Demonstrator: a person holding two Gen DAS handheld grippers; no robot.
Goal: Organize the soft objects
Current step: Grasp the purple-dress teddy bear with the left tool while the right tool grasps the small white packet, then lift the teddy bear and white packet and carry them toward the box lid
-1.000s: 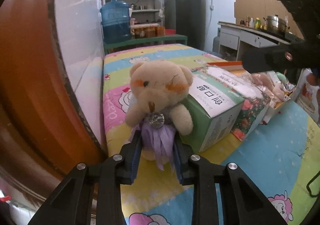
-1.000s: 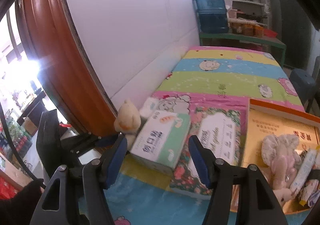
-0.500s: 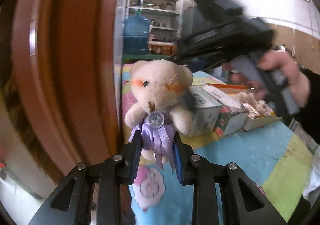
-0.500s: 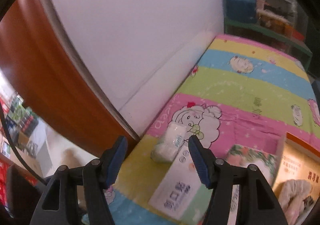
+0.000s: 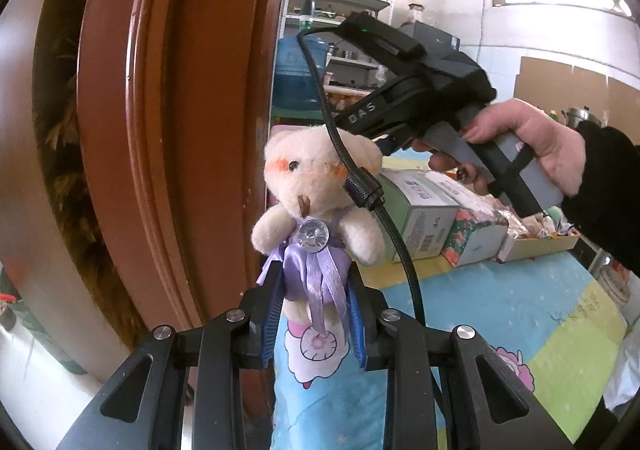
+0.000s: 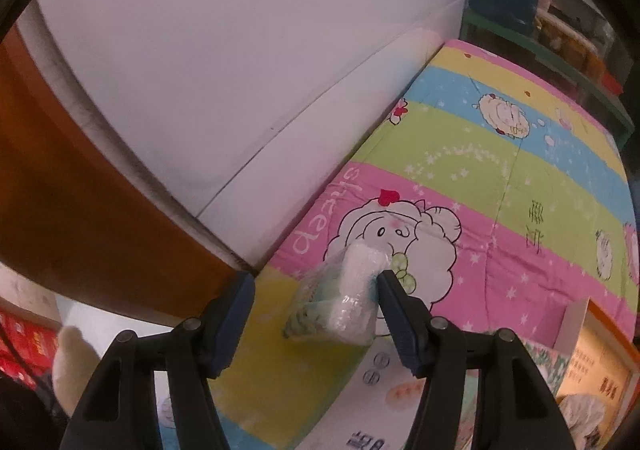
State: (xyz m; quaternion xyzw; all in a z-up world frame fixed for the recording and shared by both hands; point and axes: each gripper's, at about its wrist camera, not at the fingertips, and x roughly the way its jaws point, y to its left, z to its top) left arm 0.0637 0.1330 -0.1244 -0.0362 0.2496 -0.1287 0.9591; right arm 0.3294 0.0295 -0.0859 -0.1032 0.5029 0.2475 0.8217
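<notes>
The teddy bear [image 5: 320, 186] is small and cream-coloured, with plush fur, orange blush patches on both cheeks, a black bead eye, a brown stitched nose, stubby arms spread to either side, and a shiny lilac satin dress tied with ribbons under a round clear gem at its chest. It sits upright and off the bed, clamped at the skirt between the blue pads of the left gripper [image 5: 314, 310], which are closed firmly on its lower body; behind it stands a reddish-brown wooden door frame [image 5: 168, 122]. A black cable [image 5: 360, 186] crosses in front of the bear's right cheek. To the right, a hand [image 5: 532, 146] in a black sleeve holds the other gripper's handle above a green tissue box [image 5: 420, 218] and a floral tissue box [image 5: 476, 238] lying on the striped cartoon-sheep bedsheet [image 5: 520, 302]. In the right wrist view, the right gripper [image 6: 314, 298] points down at the bedsheet with its fingers spread apart and gripping nothing; a small clear-wrapped tissue pack [image 6: 344, 298], white with pale green print, lies on the sheet between them, close against the right-hand finger, though whether it touches cannot be told.
</notes>
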